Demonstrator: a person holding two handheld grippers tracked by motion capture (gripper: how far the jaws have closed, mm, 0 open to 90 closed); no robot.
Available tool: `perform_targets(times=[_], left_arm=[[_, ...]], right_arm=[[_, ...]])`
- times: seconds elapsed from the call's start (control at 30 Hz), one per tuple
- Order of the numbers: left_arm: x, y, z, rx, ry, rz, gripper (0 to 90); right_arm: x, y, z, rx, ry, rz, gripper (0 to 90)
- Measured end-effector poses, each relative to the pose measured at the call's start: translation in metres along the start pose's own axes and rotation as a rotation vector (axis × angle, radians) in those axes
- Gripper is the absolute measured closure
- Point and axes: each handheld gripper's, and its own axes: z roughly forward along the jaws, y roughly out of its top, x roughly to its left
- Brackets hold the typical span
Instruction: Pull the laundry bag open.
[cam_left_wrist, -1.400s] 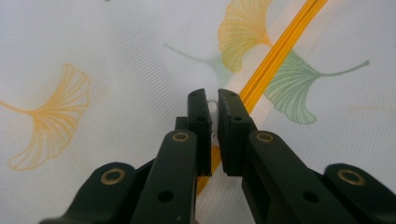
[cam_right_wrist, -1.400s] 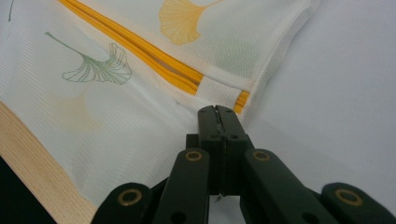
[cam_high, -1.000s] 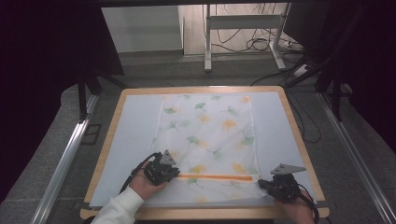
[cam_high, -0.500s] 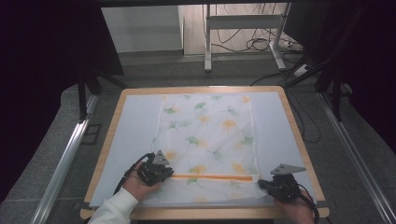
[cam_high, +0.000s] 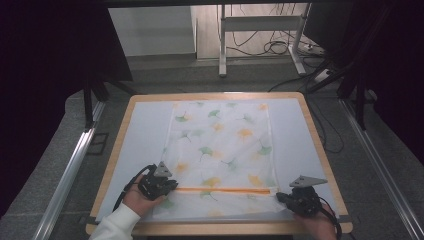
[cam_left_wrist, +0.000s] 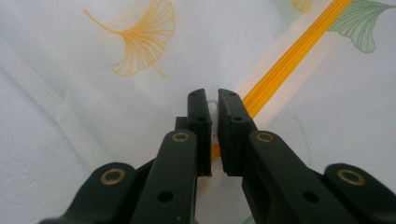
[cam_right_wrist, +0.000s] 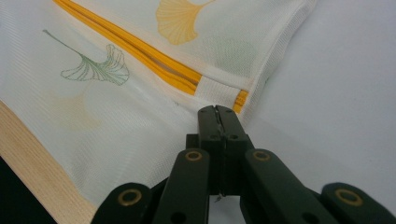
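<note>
Near the table's (cam_high: 116, 165) front edge, the left gripper (cam_left_wrist: 214, 103) pinches the small white zipper pull (cam_left_wrist: 214, 106) on the orange zipper (cam_high: 225, 189). The right gripper (cam_right_wrist: 217, 111), closed tight, clamps the mesh bag's (cam_high: 220, 145) right edge beside the zipper's end. The bag lies flat, stretching toward the far side.

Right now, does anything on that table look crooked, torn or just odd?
Nothing stands out. The mesh bag lies flat and fairly square on the table, no tears seen. The left gripper pinches something small and white at the orange zipper; the right gripper clamps the bag's corner.
</note>
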Motion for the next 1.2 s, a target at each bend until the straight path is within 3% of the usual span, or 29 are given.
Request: perform_targets(times=[0.33,0.8,0.93,1.2], left_arm=[[0.009,-0.009,-0.006,0.0,0.011,-0.022,84.8],[0.008,-0.009,-0.007,0.007,0.02,-0.012,84.8],[0.008,-0.01,-0.008,0.014,0.039,-0.001,84.8],[0.013,-0.018,-0.013,0.009,0.036,-0.024,84.8]], right_arm=[[0.0,0.0,0.0,0.0,0.0,-0.001,89.4],[0.0,0.0,0.001,-0.007,-0.004,-0.006,89.4],[0.0,0.0,0.001,-0.006,-0.005,-0.005,89.5],[0.0,0.0,0.001,-0.006,-0.005,-0.005,89.4]])
